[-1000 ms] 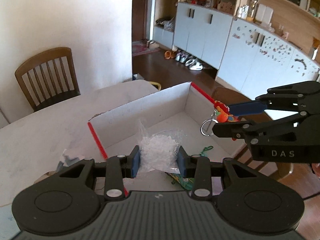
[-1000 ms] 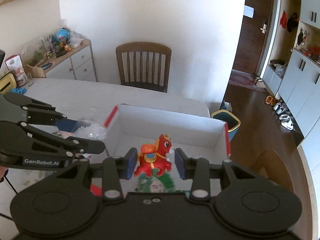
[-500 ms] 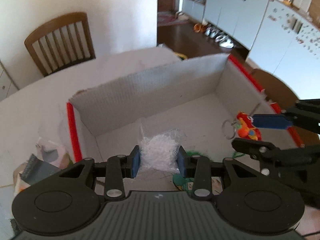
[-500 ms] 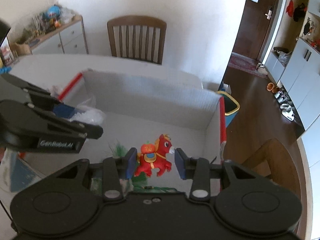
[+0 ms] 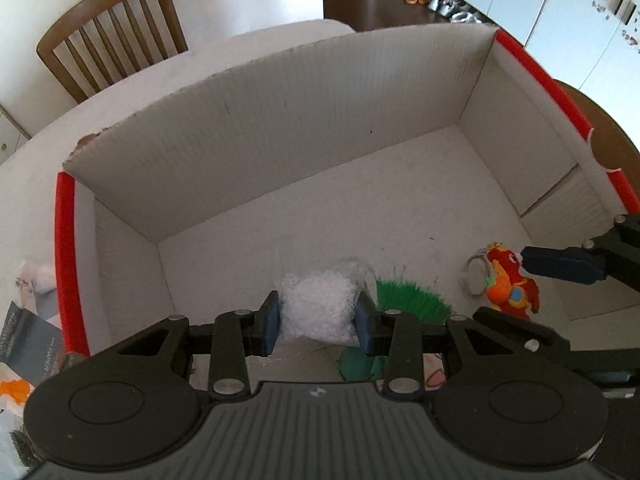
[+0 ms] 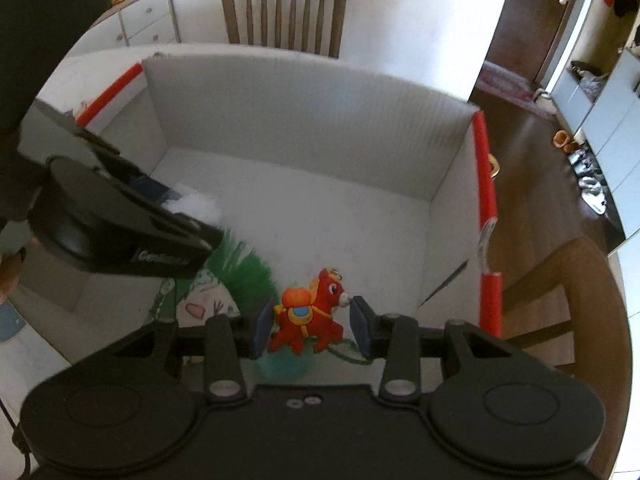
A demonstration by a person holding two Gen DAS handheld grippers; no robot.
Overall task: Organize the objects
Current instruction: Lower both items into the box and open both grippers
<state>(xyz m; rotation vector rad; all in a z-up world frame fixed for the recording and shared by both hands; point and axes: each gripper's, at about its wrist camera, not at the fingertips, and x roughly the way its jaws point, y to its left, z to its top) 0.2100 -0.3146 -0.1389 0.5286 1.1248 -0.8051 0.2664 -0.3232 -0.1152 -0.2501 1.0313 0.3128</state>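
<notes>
Holding, left side: a small bag of white bits is pinched between the blue pads of the left gripper, low inside the white box.
Holding, right side: a red toy horse is pinched between the pads of the right gripper, also low inside the box.
Box: red strips are seen along its two short edges; it sits on a white table.
Already in the box: a green fringed thing is seen just beside the bag; what it is cannot be told.
Hidden: the bottom of the bag and the horse's feet are covered by the grippers, so it cannot be told if they touch the floor of the box.
Cut off: the right gripper is only partly seen in the left view.
Outside the box: papers are seen at the left, partly cut off.
Behind: a wooden chair is seen.
</notes>
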